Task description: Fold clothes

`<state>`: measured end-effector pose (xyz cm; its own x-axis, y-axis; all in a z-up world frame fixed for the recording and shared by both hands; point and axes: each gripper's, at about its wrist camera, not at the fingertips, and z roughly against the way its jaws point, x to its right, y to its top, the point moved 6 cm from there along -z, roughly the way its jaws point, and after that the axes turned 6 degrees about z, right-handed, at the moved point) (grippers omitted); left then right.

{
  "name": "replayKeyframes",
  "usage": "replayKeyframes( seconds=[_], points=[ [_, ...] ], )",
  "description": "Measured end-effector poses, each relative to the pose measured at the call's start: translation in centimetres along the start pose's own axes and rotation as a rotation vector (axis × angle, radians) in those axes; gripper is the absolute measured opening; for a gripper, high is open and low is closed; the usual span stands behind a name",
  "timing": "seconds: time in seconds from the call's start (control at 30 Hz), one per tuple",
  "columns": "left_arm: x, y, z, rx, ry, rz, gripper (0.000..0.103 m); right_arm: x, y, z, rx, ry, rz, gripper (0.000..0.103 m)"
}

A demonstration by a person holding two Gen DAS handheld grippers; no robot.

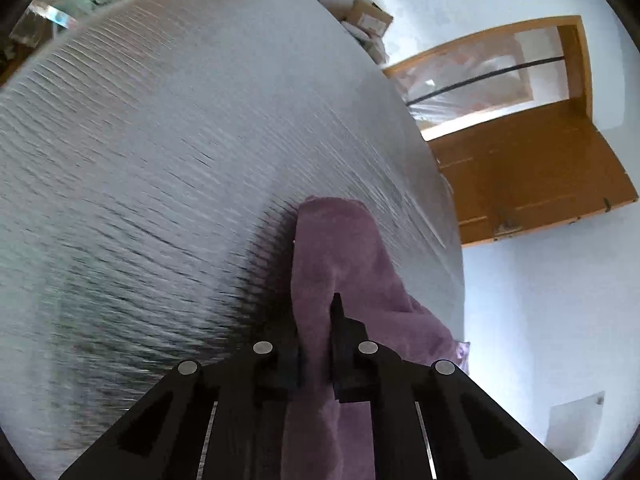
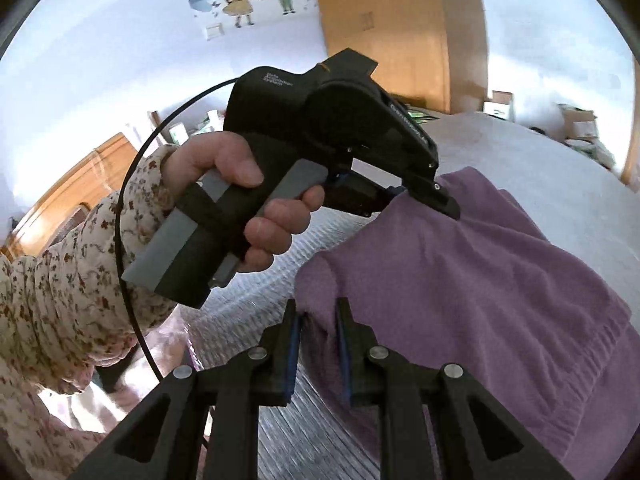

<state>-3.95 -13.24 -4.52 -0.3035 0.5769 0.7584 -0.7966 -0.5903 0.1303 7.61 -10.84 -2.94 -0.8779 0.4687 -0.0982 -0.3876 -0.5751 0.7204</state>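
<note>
Left wrist view: left gripper (image 1: 316, 320) pinches a bunched edge of the purple garment (image 1: 344, 256), jaws narrow on the cloth, over the grey ribbed bedcover (image 1: 160, 140); wooden door (image 1: 520, 168) far right.

Right wrist view: right gripper (image 2: 318, 320) clamps a near corner of the same garment, which spreads to the right. Person's hand (image 2: 256, 208) holds the other tool.

Risk, as I judge it: uneven pull could slip the thick fleece free or skew the fold.
</note>
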Motion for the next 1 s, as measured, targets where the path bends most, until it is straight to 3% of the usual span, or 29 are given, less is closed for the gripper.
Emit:
replayKeyframes(
  seconds=[0.23,0.63,0.77,1.0],
  points=[
    [-3.5,1.4,3.8,0.048,0.046,0.034,0.011,-1.6,2.1,-3.0,-0.005,0.073,0.032,0.017],
    [-5.2,1.7,5.3,0.065,0.094,0.046,0.017,-1.9,3.7,-5.6,-0.024,0.117,0.020,0.021],
    [-5.3,1.4,6.6,0.092,0.122,0.031,0.019,-2.0,4.0,-4.8,0.007,0.089,0.026,0.033],
    [-3.9,0.9,10.6,0.231,0.142,0.004,0.022,-0.1,4.4,-0.7,0.097,0.039,-0.014,0.034]
  ],
)
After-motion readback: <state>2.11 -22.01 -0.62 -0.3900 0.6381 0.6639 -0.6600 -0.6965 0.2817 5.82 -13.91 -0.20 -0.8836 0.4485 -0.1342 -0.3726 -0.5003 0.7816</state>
